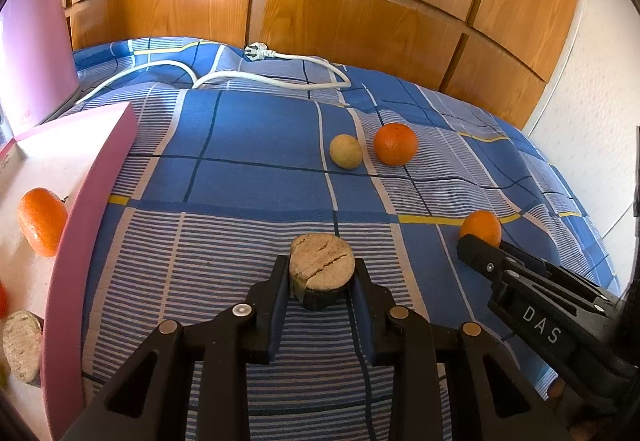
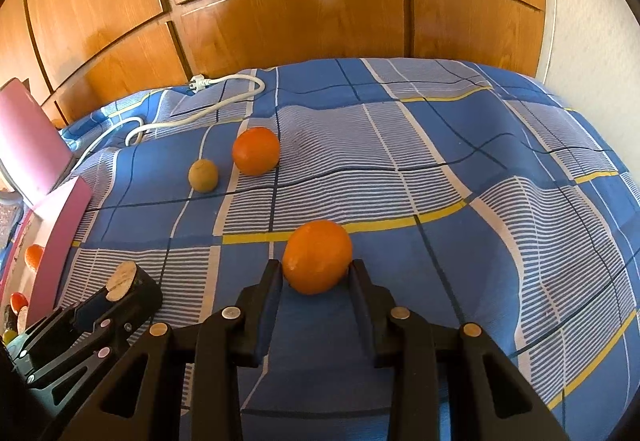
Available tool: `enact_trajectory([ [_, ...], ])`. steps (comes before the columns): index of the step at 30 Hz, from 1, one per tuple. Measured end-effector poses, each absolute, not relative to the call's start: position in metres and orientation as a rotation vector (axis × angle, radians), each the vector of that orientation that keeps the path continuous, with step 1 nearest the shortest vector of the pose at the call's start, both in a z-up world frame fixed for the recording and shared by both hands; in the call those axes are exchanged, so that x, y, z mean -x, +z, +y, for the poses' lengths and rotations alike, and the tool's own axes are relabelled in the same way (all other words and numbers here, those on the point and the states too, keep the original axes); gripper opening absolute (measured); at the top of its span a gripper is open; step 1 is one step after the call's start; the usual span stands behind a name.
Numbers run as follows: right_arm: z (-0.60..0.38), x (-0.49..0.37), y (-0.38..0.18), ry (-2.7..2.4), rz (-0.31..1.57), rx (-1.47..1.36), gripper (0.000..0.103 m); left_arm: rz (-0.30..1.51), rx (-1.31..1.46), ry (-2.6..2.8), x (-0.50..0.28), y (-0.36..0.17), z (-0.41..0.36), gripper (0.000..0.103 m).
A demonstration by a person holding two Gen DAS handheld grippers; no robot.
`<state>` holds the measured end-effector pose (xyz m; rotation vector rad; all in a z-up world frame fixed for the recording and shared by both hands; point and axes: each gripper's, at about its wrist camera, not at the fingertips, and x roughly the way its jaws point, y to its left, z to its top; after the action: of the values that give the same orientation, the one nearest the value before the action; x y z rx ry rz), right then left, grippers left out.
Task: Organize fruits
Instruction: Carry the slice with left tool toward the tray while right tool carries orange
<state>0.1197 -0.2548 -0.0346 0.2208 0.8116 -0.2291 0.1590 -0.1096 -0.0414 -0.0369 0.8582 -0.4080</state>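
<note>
A cracked tan fruit (image 1: 322, 267) is gripped by the left gripper (image 1: 322, 281) and an orange (image 2: 318, 256) by the right gripper (image 2: 316, 275) above the bedspread (image 1: 256, 145), so a carry to the pink box (image 1: 100, 177) is probably called for next.

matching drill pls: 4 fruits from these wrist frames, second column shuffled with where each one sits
1. cracked tan fruit
2. near orange
3. far orange
4. small yellow-brown fruit

A. loose on the bedspread, beside the small yellow-brown fruit
B. between the right gripper fingers
C. between the left gripper fingers
D. loose on the bedspread, nearer the pink box

Pairs: 1-C, 2-B, 3-A, 4-D
</note>
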Motion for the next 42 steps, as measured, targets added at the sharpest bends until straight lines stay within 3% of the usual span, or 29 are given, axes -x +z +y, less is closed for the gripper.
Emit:
enact_trajectory([
  [33, -0.227, -0.105, -0.036, -0.124, 0.851, -0.186, 0.033, 0.791, -0.033, -0.304, -0.106, -0.037, -0.095, 0.030],
  [42, -0.215, -0.096, -0.032, -0.106, 0.842, -0.178, 0.032, 0.695, -0.019, -0.281, -0.078, -0.018, -0.082, 0.030],
])
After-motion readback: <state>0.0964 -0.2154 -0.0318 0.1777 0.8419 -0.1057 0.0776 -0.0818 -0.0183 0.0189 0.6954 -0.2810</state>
